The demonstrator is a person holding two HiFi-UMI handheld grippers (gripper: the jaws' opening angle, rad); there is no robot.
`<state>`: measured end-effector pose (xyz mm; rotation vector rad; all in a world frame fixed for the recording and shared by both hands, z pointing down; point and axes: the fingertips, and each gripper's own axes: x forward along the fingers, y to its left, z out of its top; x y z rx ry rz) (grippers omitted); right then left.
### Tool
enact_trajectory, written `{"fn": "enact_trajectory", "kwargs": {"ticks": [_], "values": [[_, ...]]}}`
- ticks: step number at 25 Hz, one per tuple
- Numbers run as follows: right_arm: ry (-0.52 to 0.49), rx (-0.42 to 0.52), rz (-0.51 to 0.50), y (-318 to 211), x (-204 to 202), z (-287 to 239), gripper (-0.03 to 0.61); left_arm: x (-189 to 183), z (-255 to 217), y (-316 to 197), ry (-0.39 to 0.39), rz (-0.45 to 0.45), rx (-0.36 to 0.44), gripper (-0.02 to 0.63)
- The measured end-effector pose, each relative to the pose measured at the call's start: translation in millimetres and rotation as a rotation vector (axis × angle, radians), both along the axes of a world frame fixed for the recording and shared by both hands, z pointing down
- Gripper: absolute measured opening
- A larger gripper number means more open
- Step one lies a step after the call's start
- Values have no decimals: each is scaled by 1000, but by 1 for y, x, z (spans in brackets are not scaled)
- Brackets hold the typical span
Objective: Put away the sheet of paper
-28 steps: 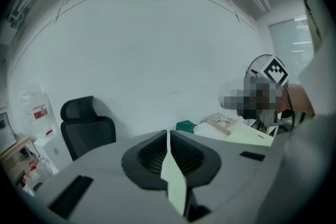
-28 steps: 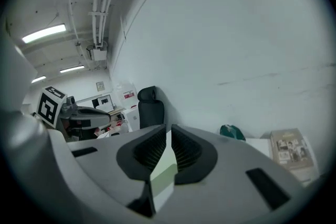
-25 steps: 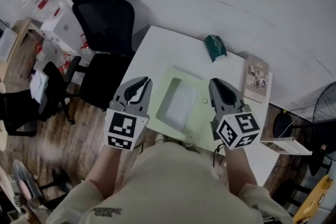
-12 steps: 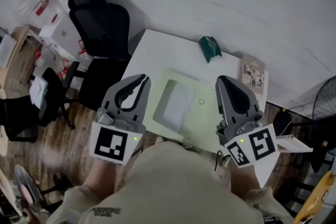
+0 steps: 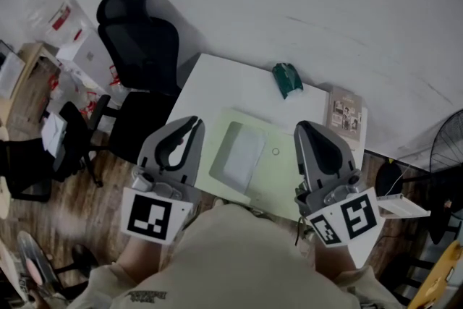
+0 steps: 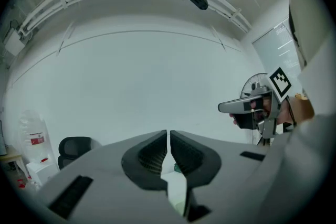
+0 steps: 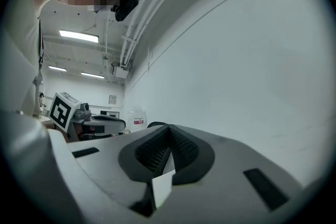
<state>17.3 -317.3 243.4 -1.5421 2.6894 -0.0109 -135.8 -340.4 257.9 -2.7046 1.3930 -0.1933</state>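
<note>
A white sheet of paper [image 5: 242, 148] lies flat on a pale green mat [image 5: 282, 174] on the white table [image 5: 217, 79]. My left gripper [image 5: 194, 121] hangs above the mat's left edge, apart from the sheet. Its jaws are shut with nothing between them [image 6: 168, 132]. My right gripper [image 5: 302, 125] hangs over the mat's right side, also shut and empty [image 7: 168, 126]. Both gripper views look up at the pale wall. Each shows the other gripper, the right gripper [image 6: 252, 107] and the left gripper [image 7: 100, 124].
A dark green object [image 5: 286, 79] lies at the table's back edge and a book [image 5: 344, 113] at its right end. A black office chair [image 5: 141, 32] stands left of the table, with clutter on the floor beyond it. A fan [image 5: 447, 155] stands at the right.
Both grippers have drawn back toward my body and tipped upward, their marker cubes now lower in the head view. The sheet has stayed on the mat.
</note>
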Motion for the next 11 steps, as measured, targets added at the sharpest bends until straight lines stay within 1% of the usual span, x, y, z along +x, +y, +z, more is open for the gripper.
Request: {"fn": "enact_trajectory", "kwargs": {"ticks": [11], "values": [[1, 10, -9, 3, -4, -5, 23, -1, 2, 5, -7, 6, -5, 35]]}}
